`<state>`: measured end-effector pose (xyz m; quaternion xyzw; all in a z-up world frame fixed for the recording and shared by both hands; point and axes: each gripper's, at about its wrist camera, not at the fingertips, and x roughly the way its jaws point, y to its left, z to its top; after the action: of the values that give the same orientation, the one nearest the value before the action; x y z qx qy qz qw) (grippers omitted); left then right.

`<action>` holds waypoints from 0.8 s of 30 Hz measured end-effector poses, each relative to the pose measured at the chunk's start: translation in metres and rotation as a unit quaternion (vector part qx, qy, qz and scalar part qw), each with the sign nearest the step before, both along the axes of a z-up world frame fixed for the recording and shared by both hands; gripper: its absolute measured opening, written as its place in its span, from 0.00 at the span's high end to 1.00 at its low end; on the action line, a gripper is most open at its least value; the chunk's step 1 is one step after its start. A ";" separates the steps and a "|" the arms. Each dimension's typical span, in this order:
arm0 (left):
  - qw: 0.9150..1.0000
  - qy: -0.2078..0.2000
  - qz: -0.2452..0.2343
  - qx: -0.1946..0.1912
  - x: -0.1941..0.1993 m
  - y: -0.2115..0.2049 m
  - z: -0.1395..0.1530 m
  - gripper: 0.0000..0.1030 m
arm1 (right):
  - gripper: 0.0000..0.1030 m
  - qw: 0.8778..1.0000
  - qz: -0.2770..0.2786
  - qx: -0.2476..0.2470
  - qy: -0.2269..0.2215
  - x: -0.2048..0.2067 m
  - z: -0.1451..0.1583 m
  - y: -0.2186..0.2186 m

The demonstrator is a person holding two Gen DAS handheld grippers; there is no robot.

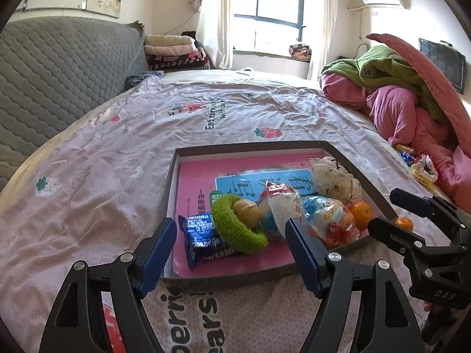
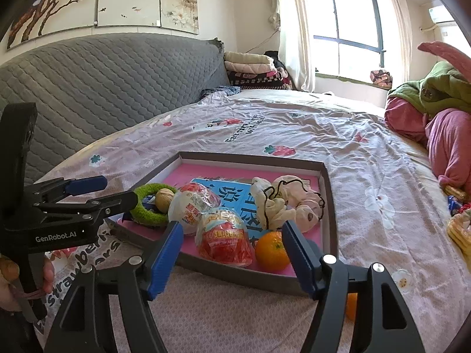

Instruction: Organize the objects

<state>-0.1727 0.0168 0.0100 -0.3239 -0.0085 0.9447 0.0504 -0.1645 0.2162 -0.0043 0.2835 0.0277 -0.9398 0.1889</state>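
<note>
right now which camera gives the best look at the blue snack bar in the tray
The left wrist view: the blue snack bar lies in plain sight on the pink book, between the open jaws. In the right wrist view the green ring hides nearly all of it.

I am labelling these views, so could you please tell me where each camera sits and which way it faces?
Left wrist: on the left tool, open, facing the tray on the bed; right tool shows at right.
Right wrist: on the right tool, open, facing the tray; left tool and a hand show at left.
Shared: tray, green ring, orange.
</note>
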 end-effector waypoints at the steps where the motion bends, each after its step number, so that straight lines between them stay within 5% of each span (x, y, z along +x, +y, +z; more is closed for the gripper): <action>1: 1.000 0.000 0.000 0.001 0.002 0.000 0.000 0.25 | 0.33 1.000 -0.002 0.001 0.001 0.001 0.000 0.001; 24: 1.000 0.001 0.021 -0.007 0.040 0.002 0.001 0.24 | 0.27 0.999 -0.053 -0.002 0.003 0.046 0.002 0.014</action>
<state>-0.1330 0.0188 0.0111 -0.3228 -0.0085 0.9460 0.0287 -0.1189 0.2304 -0.0027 0.2812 0.0117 -0.9493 0.1397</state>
